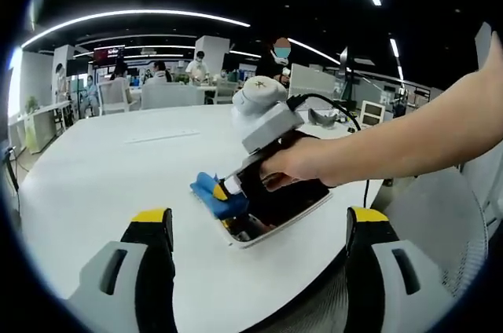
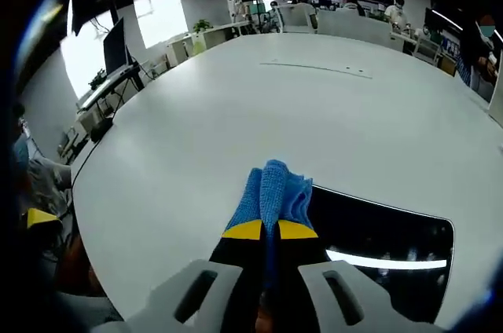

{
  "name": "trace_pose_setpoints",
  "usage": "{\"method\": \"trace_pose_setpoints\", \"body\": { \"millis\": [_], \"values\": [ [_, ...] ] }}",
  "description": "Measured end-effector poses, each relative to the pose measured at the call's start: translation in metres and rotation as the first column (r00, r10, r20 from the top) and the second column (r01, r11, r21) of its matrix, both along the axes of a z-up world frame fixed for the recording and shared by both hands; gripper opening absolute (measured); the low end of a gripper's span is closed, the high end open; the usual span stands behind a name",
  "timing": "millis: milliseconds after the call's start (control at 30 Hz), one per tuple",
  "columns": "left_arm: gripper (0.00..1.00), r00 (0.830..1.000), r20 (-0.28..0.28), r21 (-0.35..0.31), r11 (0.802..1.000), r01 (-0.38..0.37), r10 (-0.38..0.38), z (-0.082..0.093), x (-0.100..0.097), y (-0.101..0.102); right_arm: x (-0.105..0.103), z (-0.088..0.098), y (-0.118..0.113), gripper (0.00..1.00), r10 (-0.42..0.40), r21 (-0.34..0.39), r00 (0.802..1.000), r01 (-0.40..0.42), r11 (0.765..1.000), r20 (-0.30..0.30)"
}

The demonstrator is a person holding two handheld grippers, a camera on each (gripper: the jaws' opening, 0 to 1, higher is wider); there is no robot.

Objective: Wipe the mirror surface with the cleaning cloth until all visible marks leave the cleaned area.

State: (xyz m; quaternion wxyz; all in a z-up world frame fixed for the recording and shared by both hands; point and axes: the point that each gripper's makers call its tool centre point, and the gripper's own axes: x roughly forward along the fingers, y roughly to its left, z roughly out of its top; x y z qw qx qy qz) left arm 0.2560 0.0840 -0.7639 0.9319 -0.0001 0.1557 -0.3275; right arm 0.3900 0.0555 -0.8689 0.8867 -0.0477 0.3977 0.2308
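One mirror [image 2: 389,247] lies flat on the big white table [image 2: 236,113], close to its near edge, and its dark glass throws back a bright strip of ceiling light in my right gripper view. The blue cleaning cloth [image 2: 275,192] is folded into a wad and sits pinched between the jaws of my right gripper [image 2: 262,231], which are closed tight on it with the yellow tips almost meeting; the cloth's free end bulges out past the tips and rests at the mirror's left edge, partly over the white tabletop. In my left gripper view I see the same scene from the side: the right gripper [image 1: 222,192] comes in from the right, held in my hand [image 1: 295,164], pressing the cleaning cloth [image 1: 214,193] down at the near-left corner of the mirror [image 1: 275,211]. My left gripper [image 1: 259,227] hangs apart from all this, near the table's edge, its jaws spread wide with nothing between them. Beyond the table, far across the room, stand desks, chairs [image 1: 114,96] and several people [image 1: 196,66] under long curved ceiling lights [image 1: 134,15].
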Motion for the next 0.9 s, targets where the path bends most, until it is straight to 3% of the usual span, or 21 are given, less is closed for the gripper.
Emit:
{"method": "trace_pose_setpoints", "body": {
  "millis": [500,900],
  "values": [
    [0.9,1.0,-0.002,-0.004,1.0,-0.008,0.008,0.0,0.0,0.0,-0.014,-0.001,0.001,0.0,-0.014,0.054,0.998,0.018,0.998,-0.057],
    [0.9,1.0,-0.004,-0.005,1.0,-0.008,0.008,0.0,0.0,0.0,-0.018,0.0,0.002,0.0,0.026,0.037,0.999,-0.025,0.999,-0.025]
  ]
}}
